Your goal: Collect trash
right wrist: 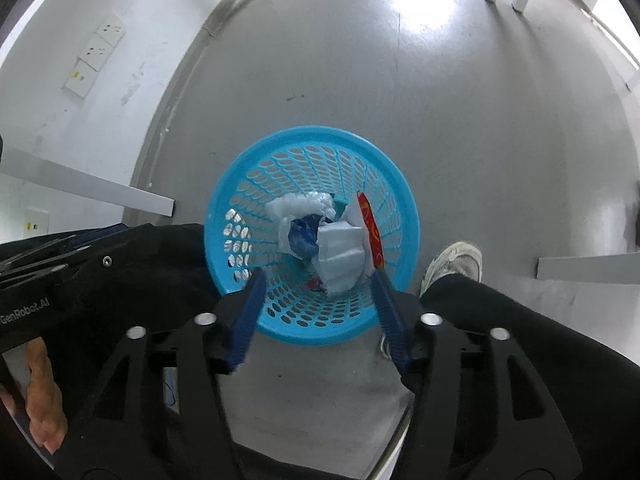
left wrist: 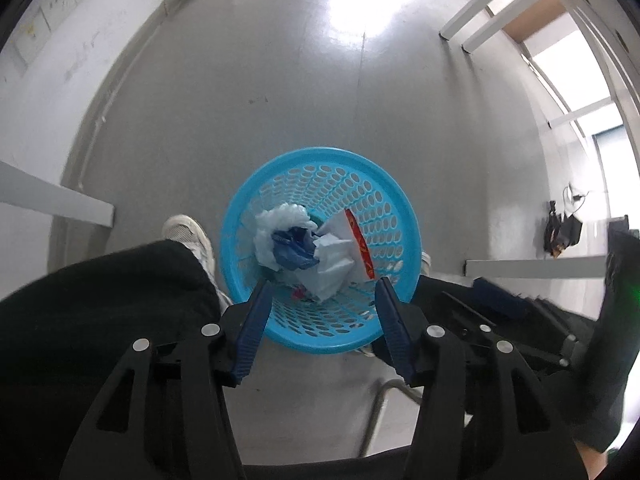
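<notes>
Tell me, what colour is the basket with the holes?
Bright blue basket; it shows best in the right wrist view.

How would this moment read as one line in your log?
left gripper: open, empty | right gripper: open, empty | blue basket: holds crumpled trash

"GenRobot.AI" on the left tool's (right wrist: 28, 312) black body

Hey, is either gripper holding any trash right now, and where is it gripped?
Nothing is held: the left gripper and the right gripper are both open above the blue basket.
</notes>
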Demonstrator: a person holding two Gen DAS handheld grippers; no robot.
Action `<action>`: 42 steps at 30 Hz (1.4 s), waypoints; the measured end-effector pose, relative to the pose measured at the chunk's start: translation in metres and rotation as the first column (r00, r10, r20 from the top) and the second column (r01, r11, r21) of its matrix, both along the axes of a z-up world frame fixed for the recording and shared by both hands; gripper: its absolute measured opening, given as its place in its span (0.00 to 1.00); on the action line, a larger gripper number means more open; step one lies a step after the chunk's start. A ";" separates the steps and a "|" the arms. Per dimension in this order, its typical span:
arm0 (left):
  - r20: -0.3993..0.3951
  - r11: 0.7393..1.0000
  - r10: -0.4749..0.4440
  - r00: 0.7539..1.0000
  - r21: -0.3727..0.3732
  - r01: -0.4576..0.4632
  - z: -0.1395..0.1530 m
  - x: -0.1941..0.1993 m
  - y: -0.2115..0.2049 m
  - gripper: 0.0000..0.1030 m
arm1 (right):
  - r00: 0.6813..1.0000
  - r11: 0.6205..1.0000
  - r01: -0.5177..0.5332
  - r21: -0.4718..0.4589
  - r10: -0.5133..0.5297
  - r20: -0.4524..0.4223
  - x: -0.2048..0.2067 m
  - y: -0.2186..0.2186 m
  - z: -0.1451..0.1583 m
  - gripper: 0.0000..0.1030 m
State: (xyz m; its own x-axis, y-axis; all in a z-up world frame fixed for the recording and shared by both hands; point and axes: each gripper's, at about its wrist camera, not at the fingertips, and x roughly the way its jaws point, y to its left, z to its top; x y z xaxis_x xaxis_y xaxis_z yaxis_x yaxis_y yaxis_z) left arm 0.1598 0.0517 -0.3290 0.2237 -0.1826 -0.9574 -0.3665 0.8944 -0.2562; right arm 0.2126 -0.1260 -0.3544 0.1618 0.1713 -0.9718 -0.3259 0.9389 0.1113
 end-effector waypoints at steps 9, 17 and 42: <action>0.089 0.992 -0.124 0.988 0.044 0.120 0.049 -0.034 -0.010 0.58 | 0.995 0.998 -0.060 0.004 0.060 0.081 -0.034 -0.008 0.044 0.71; 0.165 0.990 -0.141 0.976 0.039 0.136 0.086 -0.076 -0.011 0.90 | 0.988 0.994 -0.097 0.049 0.090 0.128 -0.070 -0.026 0.087 0.89; 0.144 0.972 -0.221 0.965 0.116 0.205 0.090 -0.095 -0.030 0.94 | 0.984 0.990 -0.100 0.099 0.083 0.157 -0.102 -0.046 0.111 0.92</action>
State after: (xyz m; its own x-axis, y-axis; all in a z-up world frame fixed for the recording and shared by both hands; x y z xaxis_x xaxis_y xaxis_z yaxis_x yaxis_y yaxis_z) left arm 0.0646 0.0219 -0.2389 0.3369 -0.1483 -0.9298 -0.1274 0.9713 -0.2010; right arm 0.1108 -0.1723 -0.2434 0.2851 0.2933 -0.9125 -0.4308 0.8897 0.1514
